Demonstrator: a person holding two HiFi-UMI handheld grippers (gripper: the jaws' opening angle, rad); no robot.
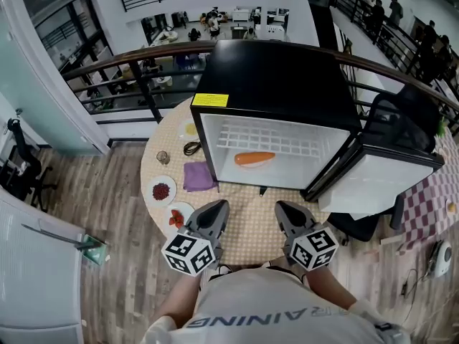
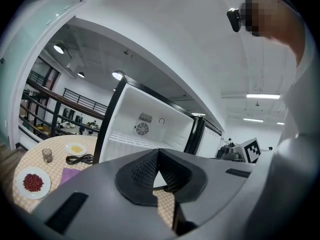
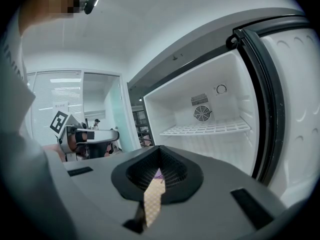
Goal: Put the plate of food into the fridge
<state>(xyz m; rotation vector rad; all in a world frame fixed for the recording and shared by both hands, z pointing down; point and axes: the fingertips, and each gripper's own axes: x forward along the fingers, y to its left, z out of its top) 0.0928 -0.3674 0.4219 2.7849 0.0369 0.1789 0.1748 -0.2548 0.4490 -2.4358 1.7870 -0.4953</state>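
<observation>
A black mini fridge [image 1: 276, 84] stands open on the round table [image 1: 251, 231], with its door [image 1: 373, 174] swung out to the right. An orange carrot-like item [image 1: 254, 158] lies on the fridge floor under a white wire shelf [image 1: 269, 140]. A white plate of dark red food [image 1: 163, 190] sits at the table's left edge, and another plate with red pieces [image 1: 176, 217] is just left of my left gripper [image 1: 217, 206]. That gripper is shut and empty. My right gripper [image 1: 285, 208] is beside it, jaws together, holding nothing. Both point at the fridge opening.
Left of the fridge lie a purple cloth [image 1: 199, 175], a coiled black cable [image 1: 191, 147], a small glass [image 1: 163, 157] and a plate with yellow food [image 1: 189, 128]. A curved railing [image 1: 122, 63] runs behind the table. A chair [image 1: 401, 124] stands behind the open door.
</observation>
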